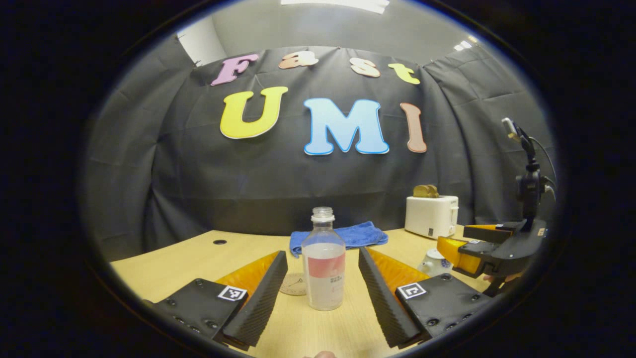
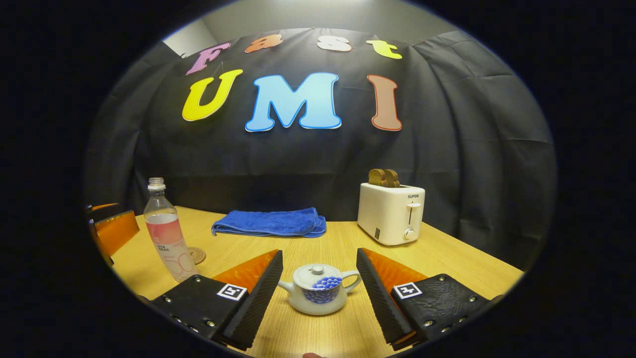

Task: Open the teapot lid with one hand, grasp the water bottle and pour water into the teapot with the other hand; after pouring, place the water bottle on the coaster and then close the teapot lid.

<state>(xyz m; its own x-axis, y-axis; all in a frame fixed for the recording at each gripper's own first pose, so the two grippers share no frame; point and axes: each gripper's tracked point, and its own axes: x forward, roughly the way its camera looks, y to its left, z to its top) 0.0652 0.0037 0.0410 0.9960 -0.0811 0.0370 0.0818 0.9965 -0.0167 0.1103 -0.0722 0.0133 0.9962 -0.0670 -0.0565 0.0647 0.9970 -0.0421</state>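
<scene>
An uncapped clear water bottle point(image 1: 324, 263) with a pink label stands upright on the wooden table, right between the wide-apart fingers of my open left gripper point(image 1: 323, 288); neither finger touches it. Just behind and left of it lies a round coaster point(image 1: 294, 284). In the right gripper view, a small white teapot point(image 2: 319, 290) with a blue pattern sits with its lid point(image 2: 316, 271) on, centred ahead of my open right gripper point(image 2: 319, 293). The bottle point(image 2: 166, 233) and coaster point(image 2: 197, 255) appear at the left there. The right gripper point(image 1: 492, 248) hovers by the teapot point(image 1: 433, 262) in the left gripper view.
A folded blue towel point(image 2: 271, 222) lies at the back of the table point(image 2: 457, 263). A white toaster point(image 2: 391, 211) with toast in it stands back right. A small round hole point(image 1: 219, 242) sits in the tabletop at the far left.
</scene>
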